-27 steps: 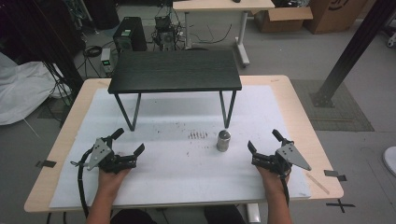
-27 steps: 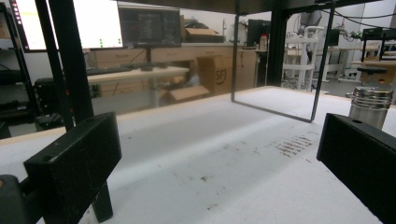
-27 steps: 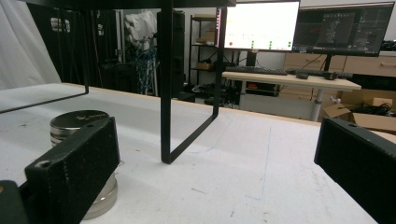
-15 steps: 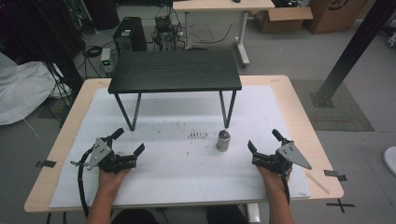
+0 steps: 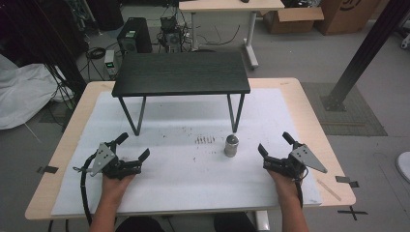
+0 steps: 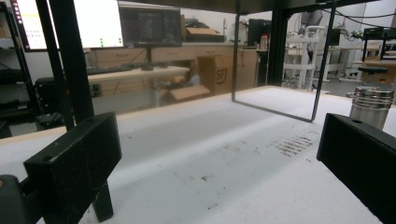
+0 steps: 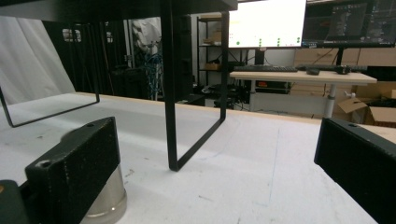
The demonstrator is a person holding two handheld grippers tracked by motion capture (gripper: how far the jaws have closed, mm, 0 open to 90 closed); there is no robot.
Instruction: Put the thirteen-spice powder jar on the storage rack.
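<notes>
Steel canister [image 5: 232,145] stands upright on the white counter [image 5: 183,183], lid on, just left of my right claw [image 5: 273,150]; both it and my left claw [image 5: 131,146] gape wide, released, holding nothing.

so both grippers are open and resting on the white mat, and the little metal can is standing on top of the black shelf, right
Not quite. The metal can stands on the white mat, in front of the black shelf's right leg, not on top, as the high view shows. The rest holds: the left gripper and right gripper are both open on the mat.
</notes>
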